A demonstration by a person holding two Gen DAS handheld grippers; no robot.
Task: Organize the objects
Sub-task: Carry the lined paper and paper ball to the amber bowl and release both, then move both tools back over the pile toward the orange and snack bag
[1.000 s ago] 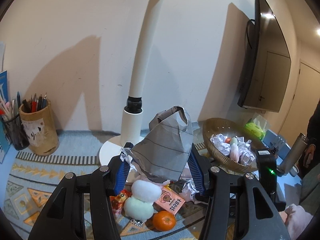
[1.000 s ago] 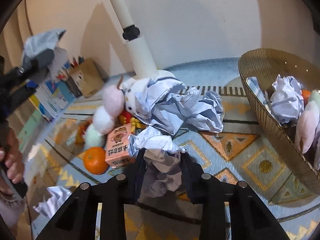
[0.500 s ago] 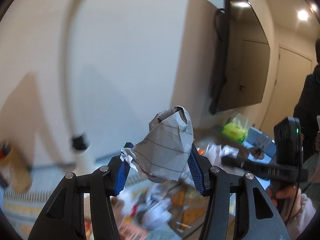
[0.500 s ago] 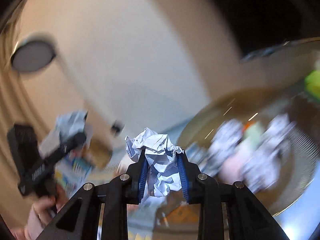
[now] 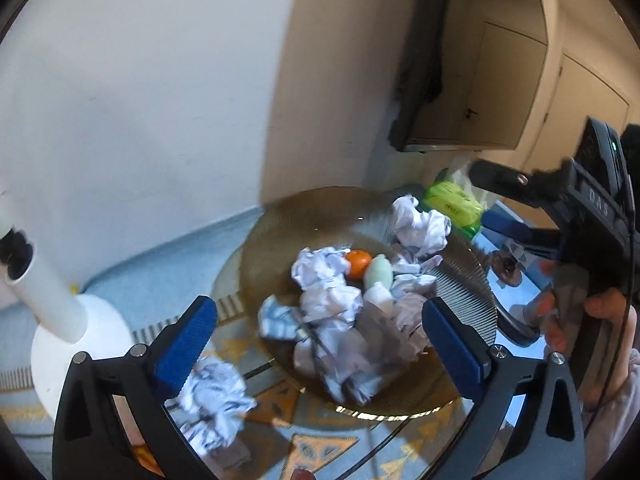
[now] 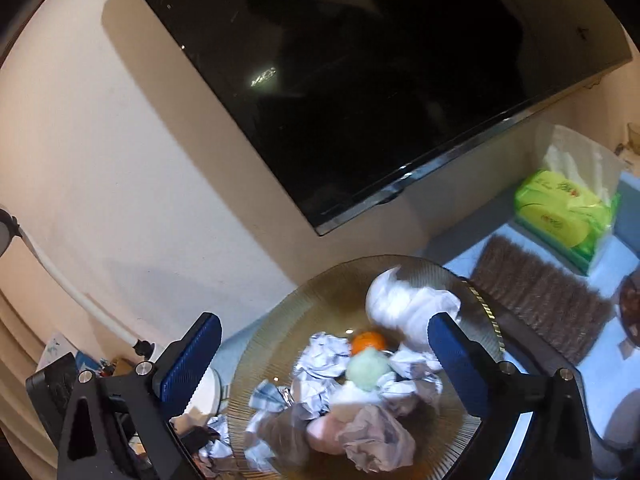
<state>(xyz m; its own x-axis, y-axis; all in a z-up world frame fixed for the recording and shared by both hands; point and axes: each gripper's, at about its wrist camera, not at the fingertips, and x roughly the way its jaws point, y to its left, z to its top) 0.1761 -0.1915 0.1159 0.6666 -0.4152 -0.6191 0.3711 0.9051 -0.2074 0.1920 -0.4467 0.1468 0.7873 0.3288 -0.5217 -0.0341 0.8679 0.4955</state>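
Hovering above the brown basket (image 5: 280, 236), both jaws now spread and empty; crumpled paper balls (image 5: 328, 304) just released inside, advancing the tidying.

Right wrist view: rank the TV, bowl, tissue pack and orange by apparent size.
1. TV
2. bowl
3. tissue pack, though it sits farther off, so its true size is unsure
4. orange
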